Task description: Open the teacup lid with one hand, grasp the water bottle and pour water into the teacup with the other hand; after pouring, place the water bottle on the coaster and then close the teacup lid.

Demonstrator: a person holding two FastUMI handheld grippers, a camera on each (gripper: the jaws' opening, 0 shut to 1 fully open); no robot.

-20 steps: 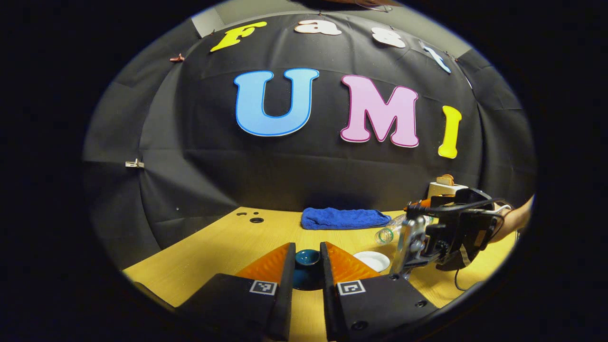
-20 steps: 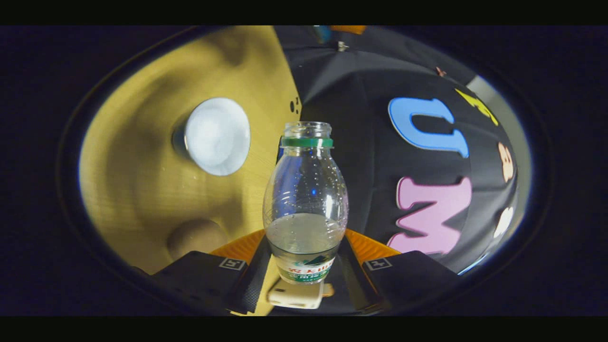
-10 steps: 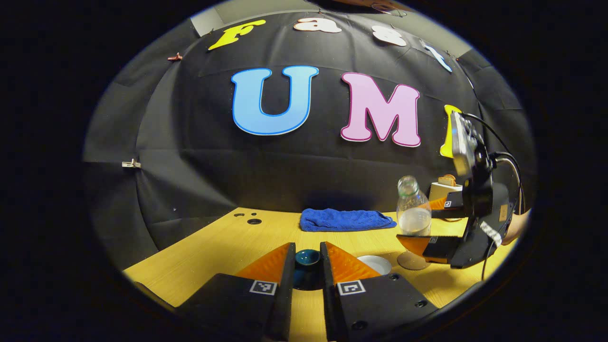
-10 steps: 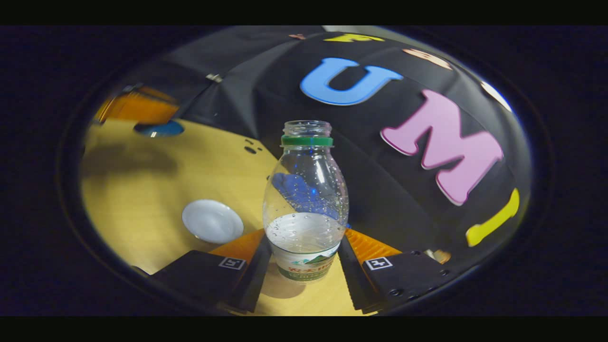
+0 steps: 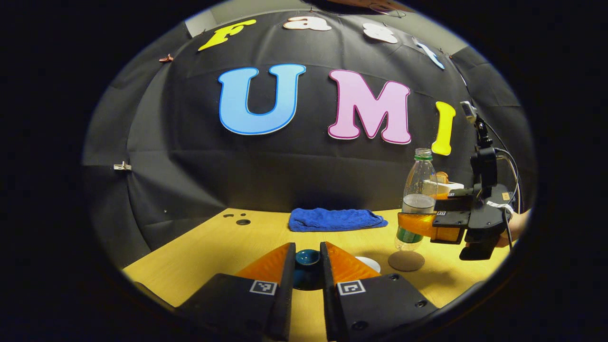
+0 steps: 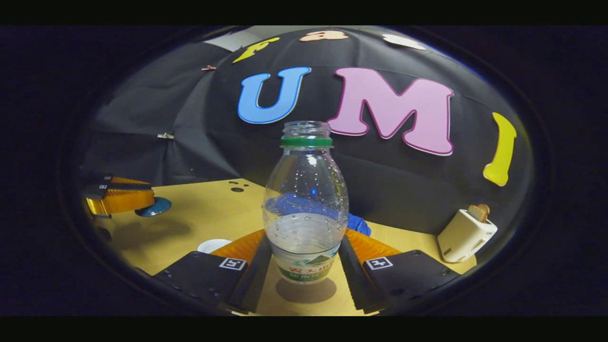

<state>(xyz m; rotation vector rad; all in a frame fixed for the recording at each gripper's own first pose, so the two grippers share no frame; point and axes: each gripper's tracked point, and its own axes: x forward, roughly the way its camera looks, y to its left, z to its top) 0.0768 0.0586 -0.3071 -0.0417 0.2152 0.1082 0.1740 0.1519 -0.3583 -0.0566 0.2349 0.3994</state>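
My left gripper [image 5: 307, 251] is shut on the dark teal teacup lid [image 5: 307, 259] and holds it up off the table. The open white teacup [image 5: 369, 262] stands just right of it, partly behind my finger. My right gripper [image 6: 306, 237] is shut on the clear water bottle [image 6: 306, 190], which is upright, uncapped and about a third full. The bottle [image 5: 418, 194] hangs a little above the round brown coaster [image 5: 406, 261]. In the right gripper view the coaster [image 6: 306, 290] lies under the bottle's base, with the teacup [image 6: 213, 245] and the lid [image 6: 154, 206] in the left gripper [image 6: 118, 199] at the left.
A folded blue towel [image 5: 335, 219] lies at the back of the wooden table [image 5: 228, 247]. A white toaster [image 6: 465, 235] stands at the far right. Small holes [image 5: 242, 221] mark the table's back left. A hand [image 5: 515, 225] holds the right gripper.
The bottle has swung from tilted over the teacup to upright and moved right, over the coaster. My left gripper has stayed almost still with the lid.
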